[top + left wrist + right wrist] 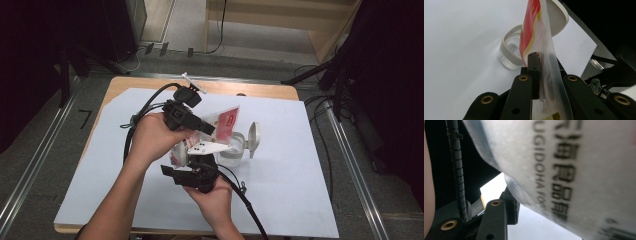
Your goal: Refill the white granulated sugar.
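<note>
A clear plastic packet [226, 121] with a red printed top hangs tilted above the white sheet, held from two sides. My left gripper [206, 128] is shut on the packet's [534, 30] upper part, its jaws pinching the film. My right gripper [183, 156] comes up from below onto the lower end of the packet [574, 170]. Its left finger [510, 205] presses against the film, which carries black print and hides the other finger. Just beyond stands a low clear round container [233, 151] with its white flip lid [253, 138] standing open. In the left gripper view the container [507, 53] sits behind the packet.
A white sheet [300, 175] covers most of the wooden table [150, 82]. Black cables [150, 105] trail from both grippers across the left and front of the sheet. Dark stands and floor rails surround the table.
</note>
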`<state>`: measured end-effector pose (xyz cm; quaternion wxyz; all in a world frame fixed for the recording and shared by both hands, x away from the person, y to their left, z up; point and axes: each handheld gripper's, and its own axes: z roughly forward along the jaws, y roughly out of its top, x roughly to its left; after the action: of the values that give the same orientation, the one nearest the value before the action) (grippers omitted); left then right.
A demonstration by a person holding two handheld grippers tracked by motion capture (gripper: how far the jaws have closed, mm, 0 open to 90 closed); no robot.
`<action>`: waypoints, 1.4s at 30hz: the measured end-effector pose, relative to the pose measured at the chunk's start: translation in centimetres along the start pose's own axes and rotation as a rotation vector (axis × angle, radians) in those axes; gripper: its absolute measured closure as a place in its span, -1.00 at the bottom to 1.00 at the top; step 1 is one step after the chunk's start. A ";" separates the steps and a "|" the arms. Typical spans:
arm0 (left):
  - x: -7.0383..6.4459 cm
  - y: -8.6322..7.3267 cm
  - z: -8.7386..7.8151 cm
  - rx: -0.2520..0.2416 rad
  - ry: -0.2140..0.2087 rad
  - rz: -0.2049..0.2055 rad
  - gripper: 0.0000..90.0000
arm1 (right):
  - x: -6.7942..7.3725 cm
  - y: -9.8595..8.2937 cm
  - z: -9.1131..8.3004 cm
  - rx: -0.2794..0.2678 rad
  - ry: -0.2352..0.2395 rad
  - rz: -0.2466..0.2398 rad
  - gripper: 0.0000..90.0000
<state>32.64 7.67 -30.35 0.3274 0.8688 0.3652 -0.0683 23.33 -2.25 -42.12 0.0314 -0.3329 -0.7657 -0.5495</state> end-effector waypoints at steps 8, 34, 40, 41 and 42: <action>-0.6 0.2 0.1 -0.012 0.005 0.014 0.86 | 0.0 0.1 -0.3 -0.015 -0.004 0.018 0.41; -0.9 0.2 0.2 -0.035 0.025 0.056 0.87 | 0.0 0.1 -0.3 -0.024 -0.003 0.026 0.41; -0.8 0.2 0.2 -0.038 0.024 0.054 0.87 | 0.0 0.1 -0.2 -0.025 -0.007 0.019 0.41; -0.9 0.2 0.2 -0.038 0.026 0.056 0.87 | 0.0 0.1 -0.3 -0.024 -0.006 0.019 0.41; -0.9 0.2 0.2 -0.039 0.027 0.056 0.87 | 0.1 0.1 -0.3 -0.024 -0.006 0.020 0.41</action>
<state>32.16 6.96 -30.09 0.3410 0.8731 0.3462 -0.0402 23.27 -2.43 -41.89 0.0304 -0.3425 -0.7557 -0.5574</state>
